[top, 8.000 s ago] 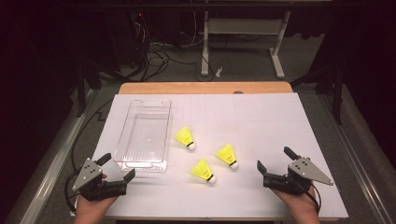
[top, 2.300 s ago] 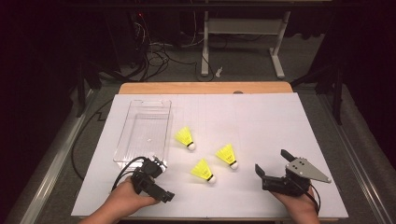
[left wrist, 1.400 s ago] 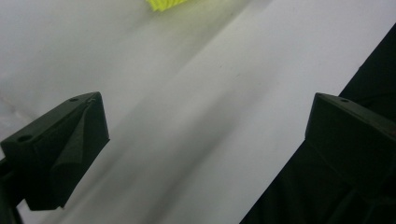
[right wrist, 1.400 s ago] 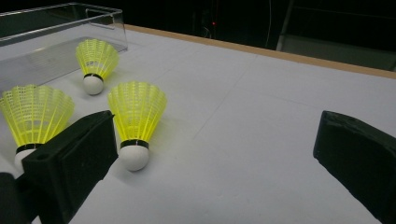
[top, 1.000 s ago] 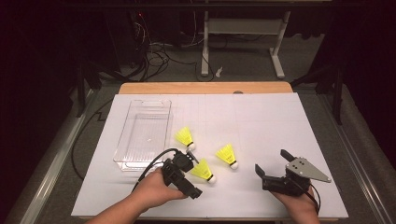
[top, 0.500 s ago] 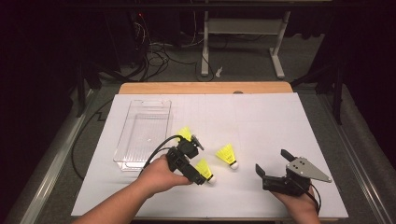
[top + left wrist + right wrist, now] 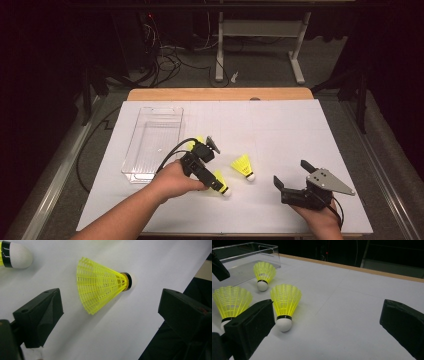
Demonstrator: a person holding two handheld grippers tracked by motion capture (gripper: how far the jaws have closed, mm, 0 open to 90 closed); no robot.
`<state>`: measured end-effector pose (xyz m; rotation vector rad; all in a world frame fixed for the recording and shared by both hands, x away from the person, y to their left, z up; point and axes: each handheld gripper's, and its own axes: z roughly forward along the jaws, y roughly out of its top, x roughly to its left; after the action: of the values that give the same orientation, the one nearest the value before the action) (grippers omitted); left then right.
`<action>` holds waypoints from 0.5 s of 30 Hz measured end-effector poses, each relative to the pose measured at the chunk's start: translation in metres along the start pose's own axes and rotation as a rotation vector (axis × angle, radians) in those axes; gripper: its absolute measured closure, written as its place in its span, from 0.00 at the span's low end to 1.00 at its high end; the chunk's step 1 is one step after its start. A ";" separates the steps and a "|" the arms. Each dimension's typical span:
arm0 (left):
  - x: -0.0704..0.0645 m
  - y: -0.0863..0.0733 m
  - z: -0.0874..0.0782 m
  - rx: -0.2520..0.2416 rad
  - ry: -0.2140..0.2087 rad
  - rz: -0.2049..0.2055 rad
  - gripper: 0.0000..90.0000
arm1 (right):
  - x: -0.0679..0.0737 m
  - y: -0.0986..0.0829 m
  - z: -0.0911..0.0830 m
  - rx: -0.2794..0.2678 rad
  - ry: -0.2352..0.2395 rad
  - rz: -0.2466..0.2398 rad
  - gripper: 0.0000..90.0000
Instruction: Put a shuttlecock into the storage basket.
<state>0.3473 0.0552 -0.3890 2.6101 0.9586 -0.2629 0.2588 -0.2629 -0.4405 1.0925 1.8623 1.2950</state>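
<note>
Both grippers, left [image 7: 212, 148] and right [image 7: 291, 176], have jaws apart.

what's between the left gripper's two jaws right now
A yellow shuttlecock lies on its side between the open jaws of the left gripper, untouched, as the left gripper view shows.

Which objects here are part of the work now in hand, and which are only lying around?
Part of the work:
- left gripper, jaws open over one shuttlecock
- two other yellow shuttlecocks
- clear plastic box, probably where they go

Only lying around:
- right gripper, open, resting on the table
- cables on the floor behind
- desk frame behind
</note>
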 end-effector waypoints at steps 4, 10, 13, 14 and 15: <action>0.003 0.001 0.002 -0.007 -0.005 -0.002 0.09 | 0.000 0.000 0.000 0.000 -0.001 -0.001 0.00; 0.008 0.002 0.002 -0.018 -0.003 -0.008 0.15 | 0.000 0.000 0.000 0.002 0.000 0.000 0.00; 0.008 0.003 0.002 -0.020 0.007 -0.008 0.19 | 0.000 0.000 0.000 0.003 0.000 0.000 0.00; 0.007 0.003 0.003 -0.016 0.005 0.003 0.20 | 0.000 0.000 0.000 0.006 0.001 0.004 0.00; 0.007 0.003 0.003 -0.012 0.003 0.009 0.21 | 0.000 0.000 0.000 0.006 0.001 0.003 0.00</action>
<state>0.3541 0.0561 -0.3933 2.6041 0.9463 -0.2499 0.2592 -0.2630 -0.4409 1.0989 1.8674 1.2924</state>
